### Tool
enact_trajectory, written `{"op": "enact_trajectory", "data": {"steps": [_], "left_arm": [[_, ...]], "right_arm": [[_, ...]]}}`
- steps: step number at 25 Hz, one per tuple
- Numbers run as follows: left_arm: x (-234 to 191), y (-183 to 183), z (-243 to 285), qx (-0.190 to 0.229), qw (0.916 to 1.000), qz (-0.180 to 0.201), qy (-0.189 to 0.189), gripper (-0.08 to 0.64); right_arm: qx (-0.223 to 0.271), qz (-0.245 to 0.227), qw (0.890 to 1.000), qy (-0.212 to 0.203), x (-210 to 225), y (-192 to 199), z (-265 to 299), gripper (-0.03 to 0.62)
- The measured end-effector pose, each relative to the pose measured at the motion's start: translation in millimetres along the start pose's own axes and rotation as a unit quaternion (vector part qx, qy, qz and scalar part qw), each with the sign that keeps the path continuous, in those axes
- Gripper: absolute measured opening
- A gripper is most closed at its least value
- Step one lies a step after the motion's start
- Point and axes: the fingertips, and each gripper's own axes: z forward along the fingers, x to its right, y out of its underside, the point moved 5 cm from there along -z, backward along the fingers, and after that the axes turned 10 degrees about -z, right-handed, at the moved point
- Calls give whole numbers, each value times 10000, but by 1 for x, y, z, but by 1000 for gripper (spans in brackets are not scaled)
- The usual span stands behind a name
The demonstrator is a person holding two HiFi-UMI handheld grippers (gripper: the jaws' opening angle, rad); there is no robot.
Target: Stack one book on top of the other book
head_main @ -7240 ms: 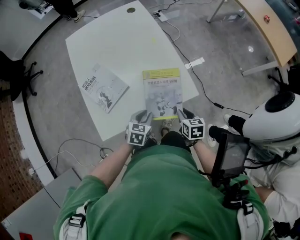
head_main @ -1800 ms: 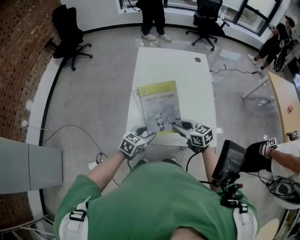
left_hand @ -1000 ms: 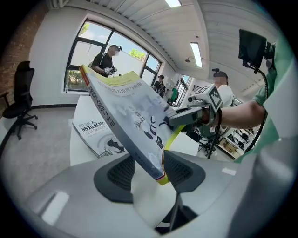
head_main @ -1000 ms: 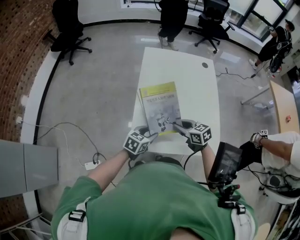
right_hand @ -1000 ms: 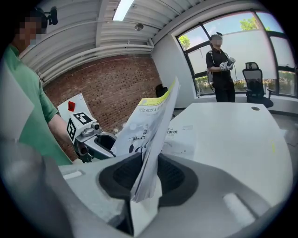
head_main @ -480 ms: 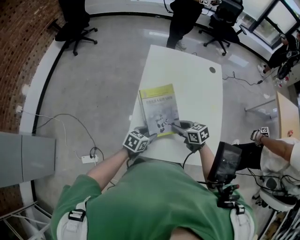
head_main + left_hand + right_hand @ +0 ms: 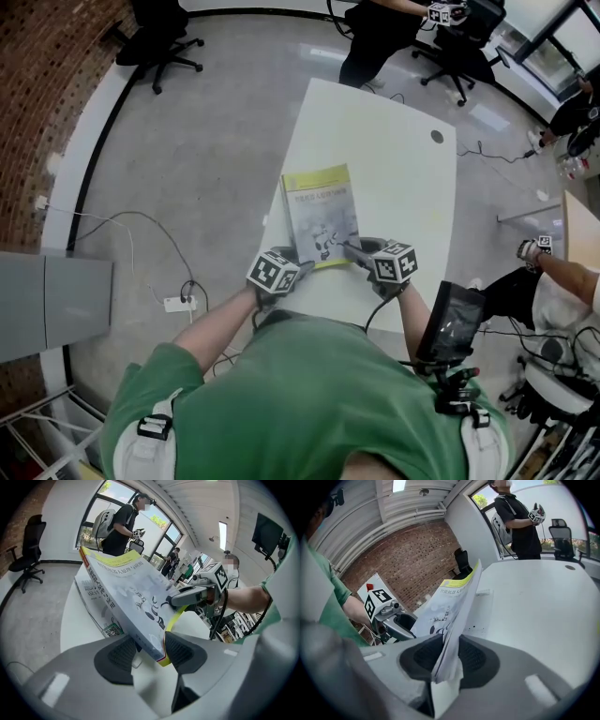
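Left gripper [image 7: 300, 266] and right gripper [image 7: 355, 251] clamped, angled down

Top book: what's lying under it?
The other book lies under it on the table. Only a strip along one side shows, in the left gripper view. The rest is covered by the top book.

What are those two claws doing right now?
Left gripper, right gripper: both shut on top book. Other book beneath it, on white table. Nothing blocking.

left gripper [image 7: 150, 652] clamps the near corner of a tilted book [image 7: 124, 585]; right gripper [image 7: 176, 599] grips its far side; a second book [image 7: 95, 604] lies below on the table [image 7: 70, 630]
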Motion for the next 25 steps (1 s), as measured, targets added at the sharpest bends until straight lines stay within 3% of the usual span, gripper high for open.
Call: {"op": "enact_trajectory", "data": {"steps": [25], "left_arm": [[-20,6,15,-359,9974,-577,227,215]], "right_arm": [[-386,346,9986,-140,13,6,21,110]]}}
